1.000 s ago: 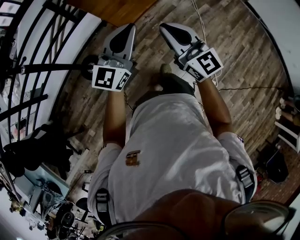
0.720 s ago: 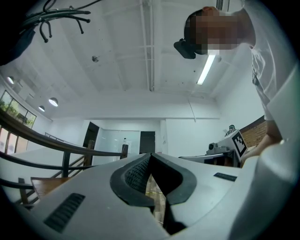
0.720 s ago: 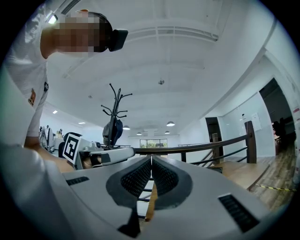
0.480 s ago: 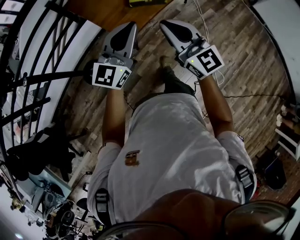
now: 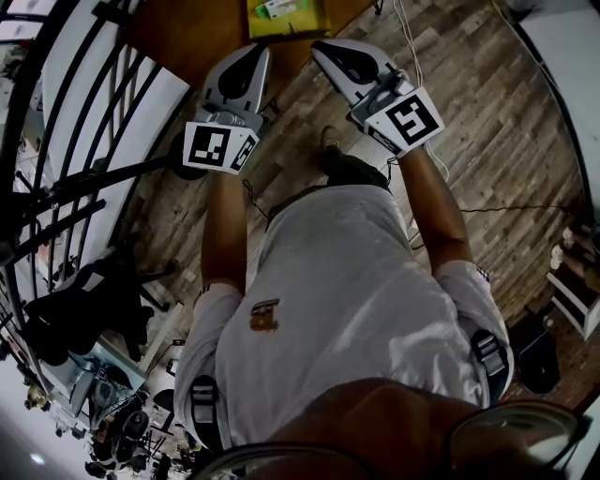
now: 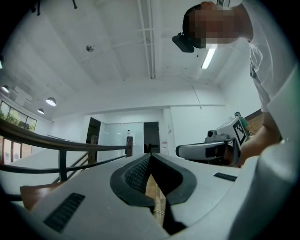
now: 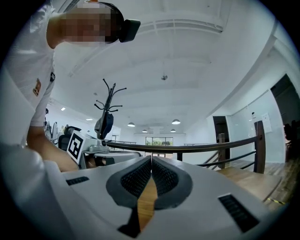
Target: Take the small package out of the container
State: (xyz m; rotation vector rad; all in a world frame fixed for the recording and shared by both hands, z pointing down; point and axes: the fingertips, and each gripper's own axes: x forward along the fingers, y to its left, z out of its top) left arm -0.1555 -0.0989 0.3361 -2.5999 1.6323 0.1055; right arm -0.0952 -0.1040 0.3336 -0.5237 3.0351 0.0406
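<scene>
Black railing bars run down the left side of the head view, above a white ledge. Next to them, at the top, lies a brown wooden table. The left gripper is held out over the edge of that table, its marker cube toward the person. In the left gripper view its jaws are pressed together at the tips with nothing between them.

Just right of that gripper's tip, at the top edge of the head view, a yellow-green container sits on the table. A small white patch on it may be the small package, but it is too small and too cut off by the edge to be sure. Both grippers are near the container and neither touches it.

The right gripper is held over the plank floor, just beside the left one, its marker cube tilted. The right gripper view shows its jaws closed tip to tip and empty, with a black coat stand behind on the left and a dark handrail on the right. A thin white cable trails over the floor right of this gripper. The person's white shirt fills the lower middle of the head view.
</scene>
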